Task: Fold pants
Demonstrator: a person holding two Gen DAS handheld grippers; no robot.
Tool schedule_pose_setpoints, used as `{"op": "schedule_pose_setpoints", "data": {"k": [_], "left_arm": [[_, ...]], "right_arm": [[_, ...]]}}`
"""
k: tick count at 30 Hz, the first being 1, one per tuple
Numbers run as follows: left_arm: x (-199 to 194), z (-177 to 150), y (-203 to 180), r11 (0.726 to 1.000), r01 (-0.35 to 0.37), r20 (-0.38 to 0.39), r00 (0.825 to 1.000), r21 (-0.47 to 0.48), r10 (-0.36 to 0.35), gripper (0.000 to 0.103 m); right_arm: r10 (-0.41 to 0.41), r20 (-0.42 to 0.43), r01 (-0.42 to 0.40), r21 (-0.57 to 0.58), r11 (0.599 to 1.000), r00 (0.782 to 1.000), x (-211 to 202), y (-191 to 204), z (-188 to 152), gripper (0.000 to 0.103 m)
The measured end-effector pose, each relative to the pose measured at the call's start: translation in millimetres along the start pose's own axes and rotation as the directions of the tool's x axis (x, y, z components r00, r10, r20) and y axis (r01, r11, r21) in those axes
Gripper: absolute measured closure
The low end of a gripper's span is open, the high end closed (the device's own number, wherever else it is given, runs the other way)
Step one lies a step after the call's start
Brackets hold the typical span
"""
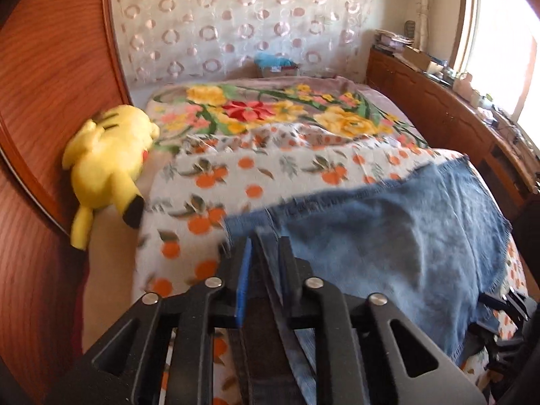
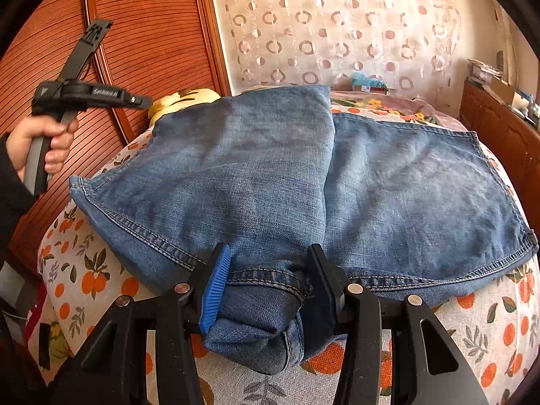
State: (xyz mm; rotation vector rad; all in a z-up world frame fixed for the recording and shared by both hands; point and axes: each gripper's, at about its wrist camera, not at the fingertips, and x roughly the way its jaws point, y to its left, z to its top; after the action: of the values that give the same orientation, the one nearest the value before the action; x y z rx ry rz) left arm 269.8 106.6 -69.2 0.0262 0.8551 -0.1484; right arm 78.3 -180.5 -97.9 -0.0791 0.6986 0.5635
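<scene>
Denim bunches in the right gripper (image 2: pixel 266 283) — clamped tight; the left gripper (image 1: pixel 265 256) pinches the pants (image 2: pixel 270 175) edge. Folded over once — more folds remain.

My right tool (image 2: pixel 266 283) covers the blue denim pants' (image 2: pixel 256 175) bunched waistband; their far edge looks motion-blurred from my left wrist.

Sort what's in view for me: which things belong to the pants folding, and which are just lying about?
Part of the job: jeans; right claw, clamped on their bunched edge; left claw; orange-print bedcover under the jeans.
Just lying about: yellow plush toy; flowered blanket; boxes on the wooden cabinet.
</scene>
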Motion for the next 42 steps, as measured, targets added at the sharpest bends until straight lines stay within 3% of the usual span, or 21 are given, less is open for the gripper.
{"op": "schedule_pose_setpoints", "data": {"k": [3, 4, 15, 24, 26, 34, 39, 42], "left_arm": [[-9, -19, -7, 0.999, 0.044, 0.016, 0.999, 0.008, -0.044, 0.056], [-13, -28, -9, 0.996, 0.085, 0.026, 0.996, 0.003, -0.085, 0.053], [-52, -99, -33, 0.986, 0.162, 0.064, 0.985, -0.036, -0.159, 0.052], [-62, -132, -45, 0.99, 0.139, 0.05, 0.989, -0.027, -0.137, 0.052], [-62, -134, -48, 0.989, 0.147, 0.052, 0.988, -0.02, -0.146, 0.056], [-56, -138, -57, 0.991, 0.133, 0.043, 0.99, 0.015, -0.133, 0.088], [-68, -136, -44, 0.99, 0.135, 0.102, 0.986, -0.04, -0.13, 0.092], [-66, -136, -38, 0.991, 0.124, 0.09, 0.989, -0.059, -0.119, 0.089]], "right_arm": [[0.0, 0.001, 0.0, 0.0, 1.0, 1.0, 0, 0, 0, 0.054], [0.0, 0.001, 0.0, 0.0, 1.0, 1.0, 0, 0, 0, 0.054], [0.001, 0.0, -0.001, 0.001, 1.0, 1.0, 0, -1, 0, 0.054], [0.003, 0.002, -0.003, 0.007, 1.0, 1.0, 0, -1, 0, 0.054], [0.002, 0.002, -0.002, 0.007, 1.0, 1.0, 0, -1, 0, 0.054], [0.005, 0.013, -0.005, 0.021, 1.0, 1.0, 0, -2, 0, 0.054], [0.021, 0.037, -0.023, 0.049, 0.999, 0.999, -3, -7, -1, 0.054], [0.029, 0.049, -0.032, 0.057, 0.998, 0.998, -4, -9, -1, 0.054]]}}
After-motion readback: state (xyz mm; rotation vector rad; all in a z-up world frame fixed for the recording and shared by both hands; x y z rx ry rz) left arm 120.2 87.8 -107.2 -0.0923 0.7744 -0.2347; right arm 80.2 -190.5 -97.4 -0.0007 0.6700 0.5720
